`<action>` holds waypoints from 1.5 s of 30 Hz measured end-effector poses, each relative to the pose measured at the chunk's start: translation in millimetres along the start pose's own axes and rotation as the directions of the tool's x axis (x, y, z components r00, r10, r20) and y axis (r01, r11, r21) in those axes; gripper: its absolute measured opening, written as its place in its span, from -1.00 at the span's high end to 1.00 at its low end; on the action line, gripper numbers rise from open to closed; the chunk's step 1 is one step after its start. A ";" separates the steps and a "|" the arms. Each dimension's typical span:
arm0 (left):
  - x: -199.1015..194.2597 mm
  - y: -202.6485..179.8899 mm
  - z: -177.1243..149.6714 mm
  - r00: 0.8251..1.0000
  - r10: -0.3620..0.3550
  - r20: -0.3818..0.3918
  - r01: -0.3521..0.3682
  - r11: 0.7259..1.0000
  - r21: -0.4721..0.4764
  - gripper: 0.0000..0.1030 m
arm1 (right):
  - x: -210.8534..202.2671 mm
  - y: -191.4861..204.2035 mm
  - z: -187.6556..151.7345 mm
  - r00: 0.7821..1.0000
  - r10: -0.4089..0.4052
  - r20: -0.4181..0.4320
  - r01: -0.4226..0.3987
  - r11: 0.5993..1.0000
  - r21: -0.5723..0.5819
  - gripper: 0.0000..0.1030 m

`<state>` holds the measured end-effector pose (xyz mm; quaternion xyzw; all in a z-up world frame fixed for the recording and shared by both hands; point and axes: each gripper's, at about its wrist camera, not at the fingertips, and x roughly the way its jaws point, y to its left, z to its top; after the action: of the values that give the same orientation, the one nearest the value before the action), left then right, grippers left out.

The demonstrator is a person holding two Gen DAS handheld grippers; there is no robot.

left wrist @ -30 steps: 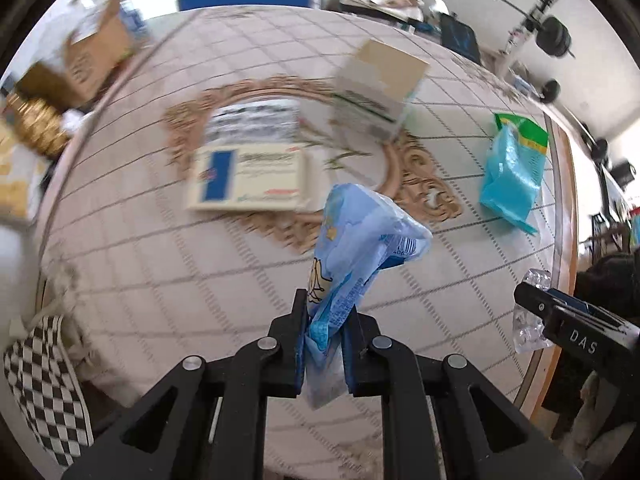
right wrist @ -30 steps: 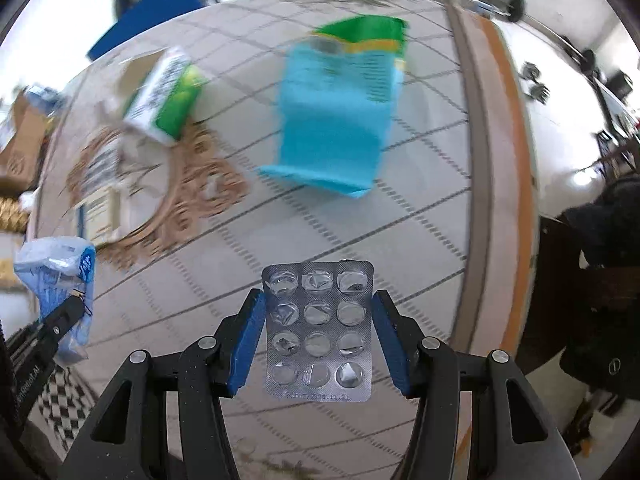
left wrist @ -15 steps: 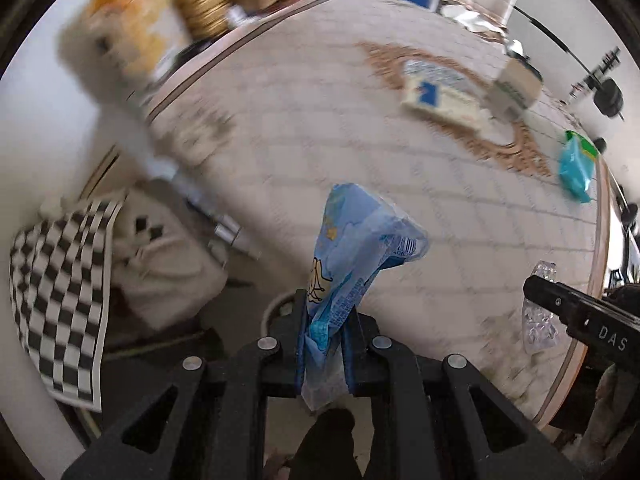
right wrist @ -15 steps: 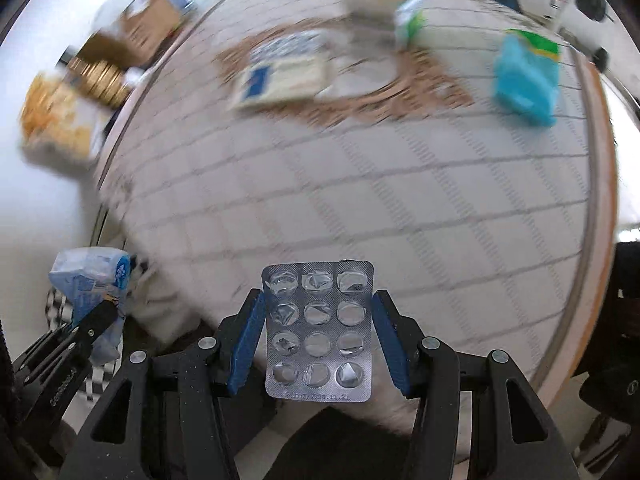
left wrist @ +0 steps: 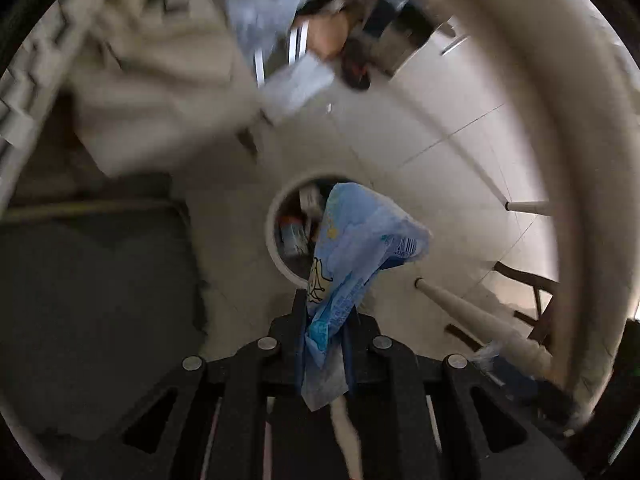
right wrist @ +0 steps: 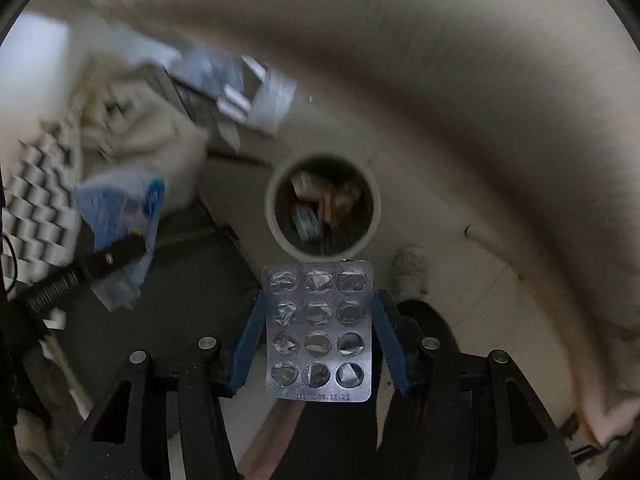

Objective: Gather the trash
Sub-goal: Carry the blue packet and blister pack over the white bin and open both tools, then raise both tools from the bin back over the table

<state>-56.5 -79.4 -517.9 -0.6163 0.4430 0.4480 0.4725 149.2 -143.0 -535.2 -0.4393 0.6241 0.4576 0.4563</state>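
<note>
My left gripper (left wrist: 325, 312) is shut on a crumpled blue plastic wrapper (left wrist: 360, 248), which sticks up from between its fingers and hides part of a round white trash bin (left wrist: 276, 236) on the floor below. My right gripper (right wrist: 318, 308) is shut on an empty silver blister pack (right wrist: 318, 332), held flat by its two side edges. The same bin (right wrist: 322, 208) lies straight below it and holds several pieces of trash. In the right wrist view the left gripper (right wrist: 120, 248) with the blue wrapper (right wrist: 116, 204) shows at the left, blurred.
The table's edge and underside (right wrist: 400, 80) arch over the top and right of both views. A white table leg (left wrist: 472, 312) slants at the right. A checkered cloth (right wrist: 36, 200) and pale bundles (left wrist: 160, 80) lie left of the bin. A dark mat (left wrist: 92, 300) covers the floor at left.
Both grippers have swung off the tabletop and down beside the table, now pointing at the floor and the trash bin. Each keeps its grip on its piece of trash.
</note>
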 end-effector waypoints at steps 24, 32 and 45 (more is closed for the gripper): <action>252.8 54.6 42.4 0.988 -0.062 -0.141 0.048 0.994 -0.097 -0.97 | 282.5 -52.4 107.3 0.995 0.055 -0.088 -0.058 0.998 -0.038 -0.81; 192.3 69.8 12.2 0.987 0.158 -0.010 -0.158 0.984 -0.078 -0.97 | 245.2 -26.9 90.2 0.997 -0.070 -0.021 0.066 0.989 -0.132 -0.92; 96.1 61.4 -43.8 0.966 0.254 0.048 -0.251 0.967 -0.049 -0.97 | 146.6 -2.9 39.7 0.986 -0.165 0.026 0.167 0.974 -0.154 -0.92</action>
<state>-90.4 -143.9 -616.0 -0.5525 0.4954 0.5302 0.4100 129.6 -124.2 -684.7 -0.5213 0.5446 0.4679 0.4612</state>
